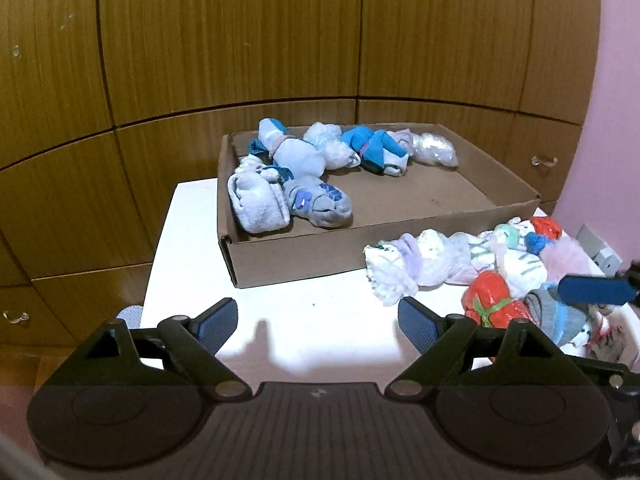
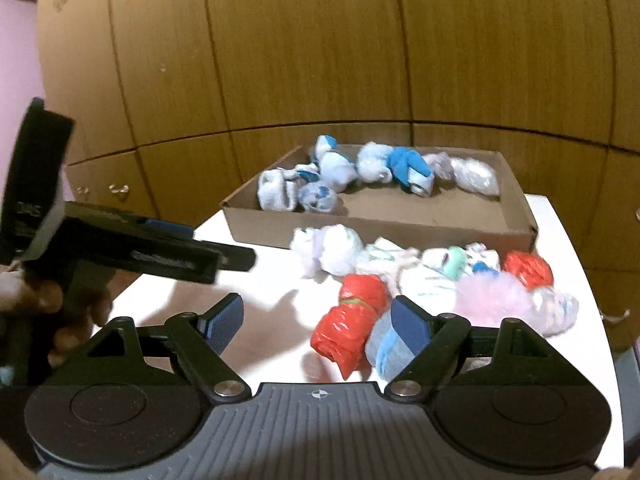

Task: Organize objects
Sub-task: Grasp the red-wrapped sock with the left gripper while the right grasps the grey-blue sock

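A shallow cardboard box [image 1: 304, 258] [image 2: 400, 232] stands at the back of the white table [image 1: 320, 328] [image 2: 264, 308]. Several blue and white sock bundles [image 1: 280, 176] [image 2: 340, 176] lie along its far and left sides. A loose pile of white, pink and red bundles [image 1: 460, 260] [image 2: 440, 272] lies on the table in front of the box. A red bundle [image 1: 490, 298] [image 2: 352, 324] and a grey-blue one [image 2: 390, 350] are nearest. My left gripper [image 1: 318, 326] is open and empty over bare table. My right gripper [image 2: 318, 322] is open, its right finger at the grey-blue bundle.
Wooden cabinet doors and drawers [image 1: 280, 40] [image 2: 360, 40] close off the space behind the table. The left gripper's body [image 2: 120, 248], held in a hand, shows at the left of the right wrist view. A pink wall [image 1: 608, 160] is on the right.
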{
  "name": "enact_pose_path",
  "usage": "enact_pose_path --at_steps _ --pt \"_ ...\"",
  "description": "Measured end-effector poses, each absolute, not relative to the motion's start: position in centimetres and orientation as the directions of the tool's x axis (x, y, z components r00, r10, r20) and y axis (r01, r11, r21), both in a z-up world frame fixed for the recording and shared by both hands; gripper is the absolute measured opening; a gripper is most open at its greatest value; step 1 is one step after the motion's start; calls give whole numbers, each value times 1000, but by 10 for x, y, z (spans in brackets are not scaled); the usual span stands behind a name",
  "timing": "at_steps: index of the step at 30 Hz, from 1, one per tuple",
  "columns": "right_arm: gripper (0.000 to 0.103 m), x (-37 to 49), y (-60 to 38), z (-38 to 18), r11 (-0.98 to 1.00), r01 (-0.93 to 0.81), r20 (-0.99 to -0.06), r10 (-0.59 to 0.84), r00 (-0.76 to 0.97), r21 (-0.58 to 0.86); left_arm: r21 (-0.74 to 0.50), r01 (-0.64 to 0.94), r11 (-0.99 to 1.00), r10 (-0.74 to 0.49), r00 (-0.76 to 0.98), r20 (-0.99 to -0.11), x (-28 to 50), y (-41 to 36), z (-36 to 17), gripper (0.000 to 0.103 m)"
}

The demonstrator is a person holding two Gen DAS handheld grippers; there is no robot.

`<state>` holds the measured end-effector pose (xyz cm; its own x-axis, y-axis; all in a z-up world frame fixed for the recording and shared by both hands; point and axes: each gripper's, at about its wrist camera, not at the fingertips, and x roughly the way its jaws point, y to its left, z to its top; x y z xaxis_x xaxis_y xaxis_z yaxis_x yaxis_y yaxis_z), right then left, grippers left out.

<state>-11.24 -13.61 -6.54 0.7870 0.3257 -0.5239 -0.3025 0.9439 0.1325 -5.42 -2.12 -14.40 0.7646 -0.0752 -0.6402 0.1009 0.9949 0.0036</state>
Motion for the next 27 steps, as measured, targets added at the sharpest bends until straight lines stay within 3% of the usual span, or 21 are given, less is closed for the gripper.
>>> enact_pose_path --at_steps 9,20,27 --pt "85 -125 -122 -63 949 -315 -509 268 818 -7 -24 107 994 -97 755 -648 -53 -21 -143 85" --pt "85 -160 -162 -64 964 -259 -486 196 852 -65 -138 277 951 -298 697 -652 -58 -64 -141 93" --pt "85 -162 -169 -74 955 -267 -493 173 852 -126 -196 249 949 -314 655 -688 -32 -90 -151 89"
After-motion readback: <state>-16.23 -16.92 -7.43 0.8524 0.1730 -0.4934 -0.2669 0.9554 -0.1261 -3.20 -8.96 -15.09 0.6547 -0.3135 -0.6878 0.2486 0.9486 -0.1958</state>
